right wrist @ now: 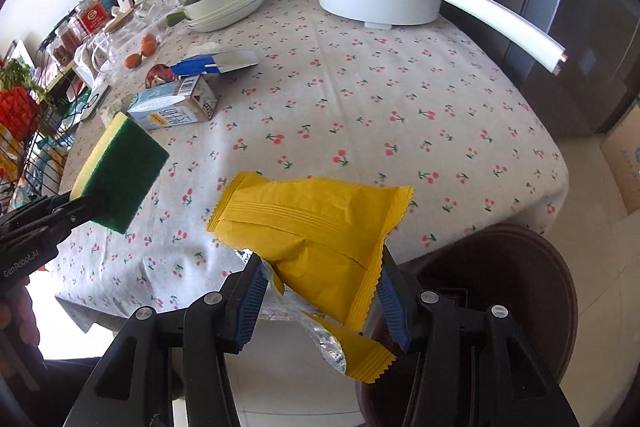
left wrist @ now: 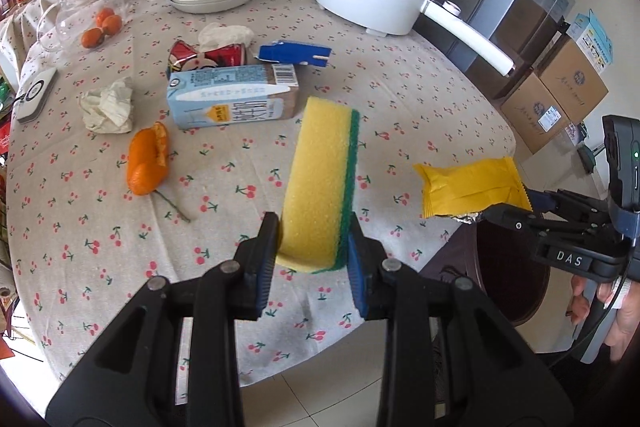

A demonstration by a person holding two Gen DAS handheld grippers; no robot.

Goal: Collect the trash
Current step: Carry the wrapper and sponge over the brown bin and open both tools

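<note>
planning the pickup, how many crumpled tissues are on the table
2: one crumpled tissue near the left edge above the orange peel, another behind the crushed red can. More may be hidden.

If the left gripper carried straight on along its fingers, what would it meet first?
Probably the cherry-print tablecloth: the left gripper, shut on the sponge, points down at bare cloth just short of the milk carton. Depth is uncertain.

Left gripper (left wrist: 314,241) clamps yellow-green sponge (left wrist: 322,183) above cherry-print tablecloth (left wrist: 420,99). Right gripper (left wrist: 494,213) at right edge grips yellow wrapper (left wrist: 470,185). Milk carton (left wrist: 232,95), orange peel (left wrist: 147,159), crumpled tissue (left wrist: 108,105) lie behind.
</note>
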